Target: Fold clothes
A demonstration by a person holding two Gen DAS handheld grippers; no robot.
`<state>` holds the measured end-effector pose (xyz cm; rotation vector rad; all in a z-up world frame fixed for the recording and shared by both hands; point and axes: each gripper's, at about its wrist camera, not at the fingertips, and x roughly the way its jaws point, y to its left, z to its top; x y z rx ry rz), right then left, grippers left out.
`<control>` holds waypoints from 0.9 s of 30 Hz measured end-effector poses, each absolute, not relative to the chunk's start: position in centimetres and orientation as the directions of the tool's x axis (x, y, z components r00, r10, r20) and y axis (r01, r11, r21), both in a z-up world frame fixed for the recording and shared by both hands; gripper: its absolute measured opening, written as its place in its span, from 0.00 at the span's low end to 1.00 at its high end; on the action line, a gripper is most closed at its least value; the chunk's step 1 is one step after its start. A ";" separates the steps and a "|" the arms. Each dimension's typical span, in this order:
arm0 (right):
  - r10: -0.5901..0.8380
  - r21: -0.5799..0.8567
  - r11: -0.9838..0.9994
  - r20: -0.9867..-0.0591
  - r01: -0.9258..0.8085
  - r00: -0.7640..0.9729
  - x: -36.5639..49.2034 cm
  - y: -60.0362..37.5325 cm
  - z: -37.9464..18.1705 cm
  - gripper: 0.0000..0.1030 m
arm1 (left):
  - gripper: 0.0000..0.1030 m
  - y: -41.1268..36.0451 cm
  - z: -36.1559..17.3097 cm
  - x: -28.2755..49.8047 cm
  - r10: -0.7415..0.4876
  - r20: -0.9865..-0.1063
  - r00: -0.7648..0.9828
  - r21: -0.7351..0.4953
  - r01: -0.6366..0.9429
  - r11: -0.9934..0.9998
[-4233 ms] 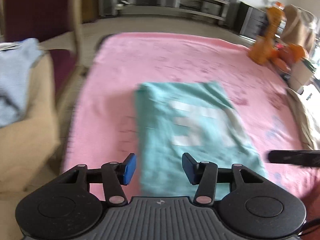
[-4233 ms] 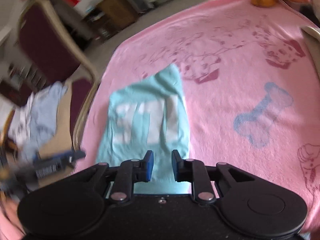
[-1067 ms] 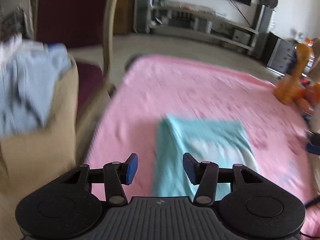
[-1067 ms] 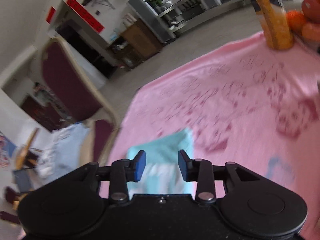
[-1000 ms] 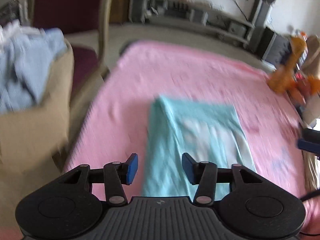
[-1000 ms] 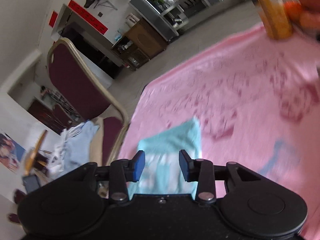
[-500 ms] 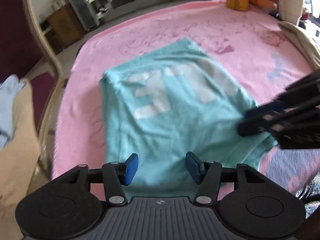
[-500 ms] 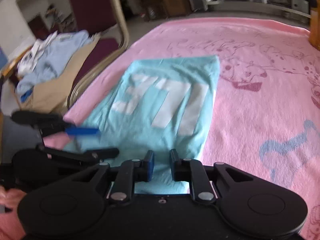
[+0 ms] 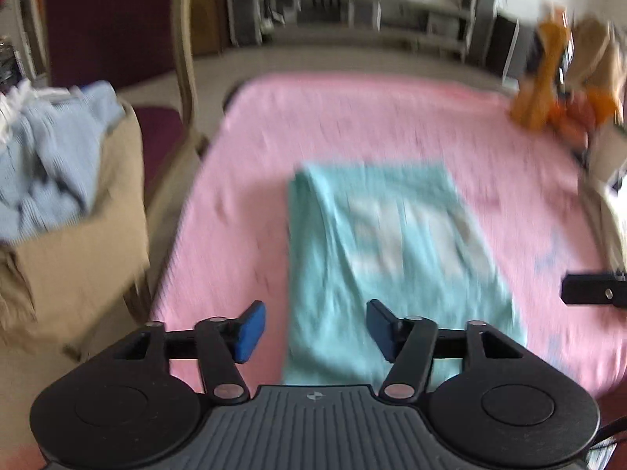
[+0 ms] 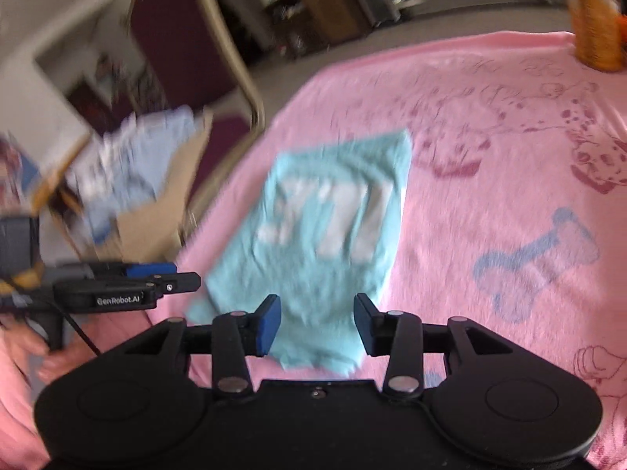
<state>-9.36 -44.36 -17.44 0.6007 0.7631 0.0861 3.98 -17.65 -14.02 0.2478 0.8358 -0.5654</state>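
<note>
A teal shirt (image 9: 392, 243) with a white print lies folded into a long rectangle on the pink blanket (image 9: 392, 117). My left gripper (image 9: 315, 329) hovers over the shirt's near left edge, its jaws opening with nothing pressed between the blue pads. My right gripper (image 10: 315, 325) hangs over the near end of the shirt (image 10: 333, 215), its jaws also opening and gripping nothing. In the right wrist view the left gripper (image 10: 184, 276) sits left of the shirt. The right gripper (image 9: 572, 293) pokes in at the right edge of the left wrist view.
A cardboard box (image 9: 78, 243) heaped with pale blue clothes (image 9: 51, 156) stands left of the blanket, by a maroon chair (image 9: 117, 27). An orange plush toy (image 9: 540, 86) sits at the far right corner. A hand (image 10: 51, 352) holds the left gripper's handle.
Both grippers have drawn back from the shirt's near edge, where they were low and close together. The right jaws, nearly shut then, stand wider. The shirt stays flat.
</note>
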 end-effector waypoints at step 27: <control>0.342 0.738 0.594 -0.591 0.320 0.730 2.1 -52.9 -26.2 0.27 | 0.74 -20.8 -21.1 18.8 -0.475 -0.818 0.324 -0.380 0.315 0.870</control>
